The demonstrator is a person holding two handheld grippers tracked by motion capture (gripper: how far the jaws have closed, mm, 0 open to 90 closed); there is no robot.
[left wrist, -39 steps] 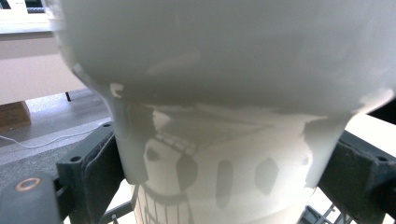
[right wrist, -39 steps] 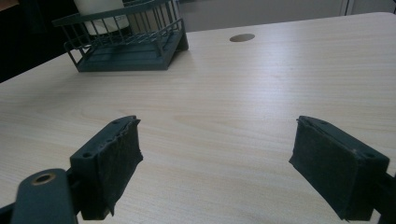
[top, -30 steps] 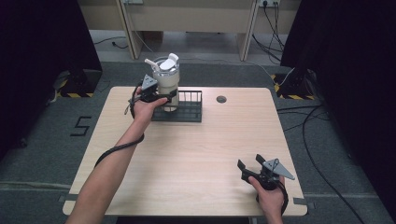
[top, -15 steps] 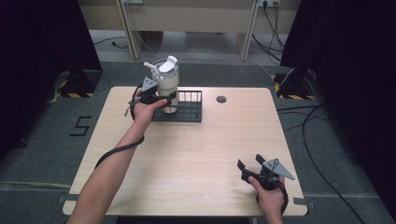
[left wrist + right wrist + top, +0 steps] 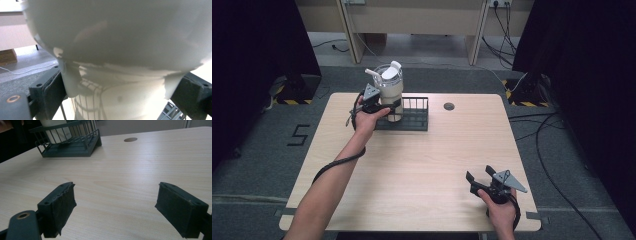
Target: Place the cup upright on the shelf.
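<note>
A cream-white tumbler [image 5: 390, 92] with a lid and a straw stands upright in the left end of a black wire rack [image 5: 414, 117] at the table's far side. My left gripper [image 5: 384, 106] is shut on the tumbler's lower body from the left. In the left gripper view the tumbler [image 5: 120, 37] looms very close, and both pads [image 5: 53, 87] press its narrower lower part. Near the front right corner my right gripper [image 5: 479, 175] is open with nothing between its jaws; its own view looks across bare wood toward the rack [image 5: 75, 145].
A round cable hole [image 5: 449, 106] lies in the wooden table [image 5: 427, 165] just right of the rack. Beyond the far edge stand desk legs and floor cables. The left gripper's cable [image 5: 337, 162] trails along the forearm.
</note>
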